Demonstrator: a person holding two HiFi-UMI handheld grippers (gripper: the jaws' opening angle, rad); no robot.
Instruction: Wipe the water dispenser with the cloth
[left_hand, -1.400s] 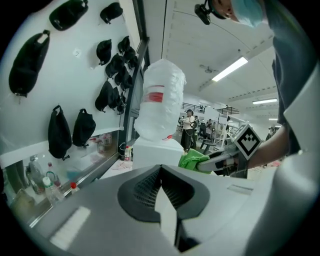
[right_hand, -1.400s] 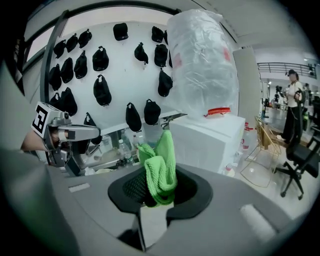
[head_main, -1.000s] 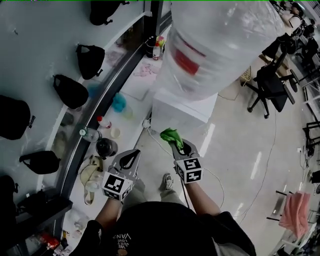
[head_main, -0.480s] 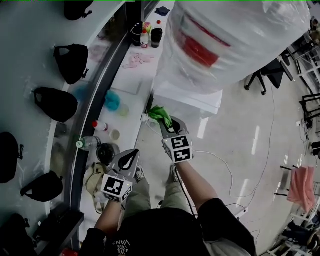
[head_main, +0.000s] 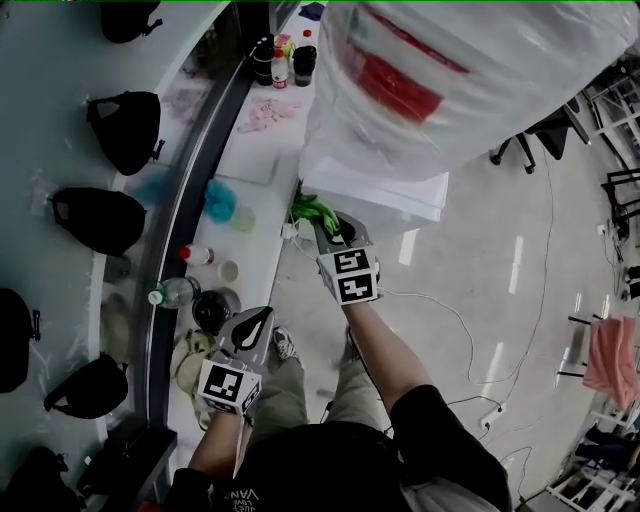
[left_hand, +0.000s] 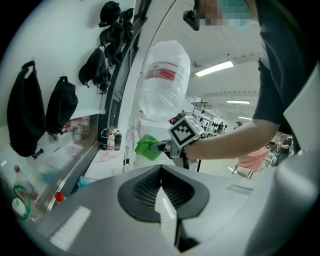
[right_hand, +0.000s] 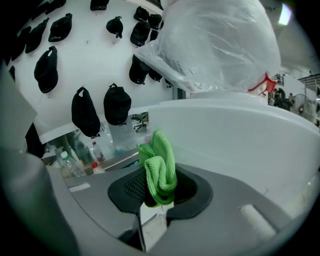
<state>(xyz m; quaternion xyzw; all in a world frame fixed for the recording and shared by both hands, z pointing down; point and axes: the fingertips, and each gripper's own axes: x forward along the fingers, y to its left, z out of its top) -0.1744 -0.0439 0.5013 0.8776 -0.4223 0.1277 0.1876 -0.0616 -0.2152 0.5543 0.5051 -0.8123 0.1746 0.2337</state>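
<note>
Green cloth sits clamped in the right gripper, water dispenser just ahead; left gripper jaws together, empty.

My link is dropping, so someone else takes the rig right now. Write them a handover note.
Left tongs: shut, empty, held back near the body.
Right tongs: shut on the green cloth, raised to the water dispenser, at a corner of its white body below the plastic-wrapped bottle. Contact cannot be confirmed.
Done: cloth is in hand and at the unit.
Left: wipe the body's faces. The pictures do not show which areas have been wiped.
</note>
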